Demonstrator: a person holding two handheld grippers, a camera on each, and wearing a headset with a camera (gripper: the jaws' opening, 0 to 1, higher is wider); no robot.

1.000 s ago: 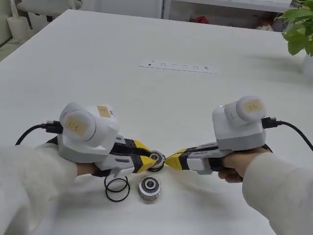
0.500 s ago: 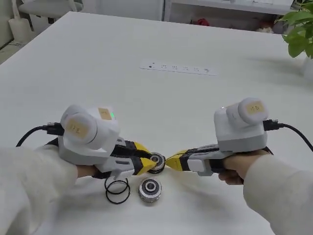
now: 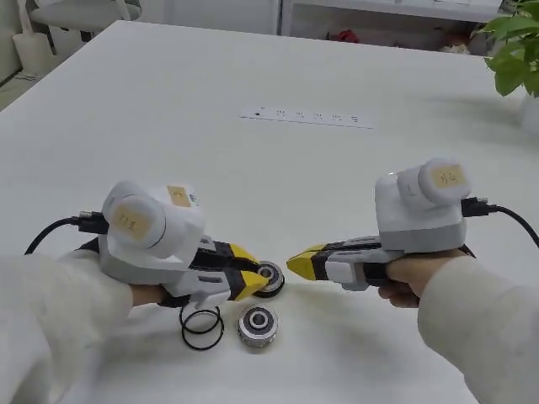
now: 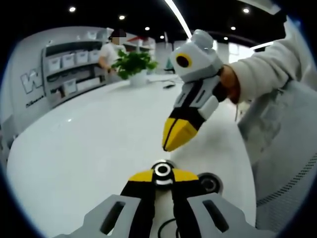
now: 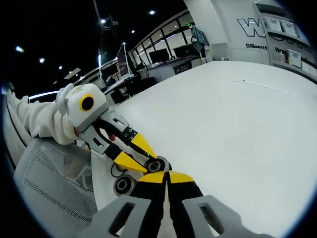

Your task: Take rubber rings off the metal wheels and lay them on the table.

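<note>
Your R tool (image 3: 296, 263) is pinched narrow, yellow tips together. Nothing shows btwn them, tho a thin ring nipped there would be too small to tell. It hangs free, touching nothing. Your L tool (image 3: 255, 281) is clamped on a metal wheel (image 3: 271, 276), low over the surface (image 3: 253, 168); can't tell if the wheel rests on it.

What the next move turns on: in head view the metal wheel lies at approx 8 o'clock from R tool's nose, near, w/ a small gap. The tools sit nose to nose, L tool's long axis running 9-to-3 and R tool's 3-to-9 w/ nose dipped a little. In the right gripper view the wheel (image 5: 157, 164) sits just past R tool at 11 o'clock, hub face turned toward that camera. In the left gripper view R tool (image 4: 177, 135) comes in from 1 o'clock above the wheel.

So R tool is the free one & well placed to peel, I'd judge. A dark band on the rim looks like a ring still on, not certain.

Further out: a second wheel (image 3: 257, 324) lies flat at 6 o'clock from the held one, apart from it. Two rubber rings (image 3: 202, 326) overlap at its 9 o'clock, just beside. A power strip (image 3: 305, 116) sits well apart at 12 o'clock.
</note>
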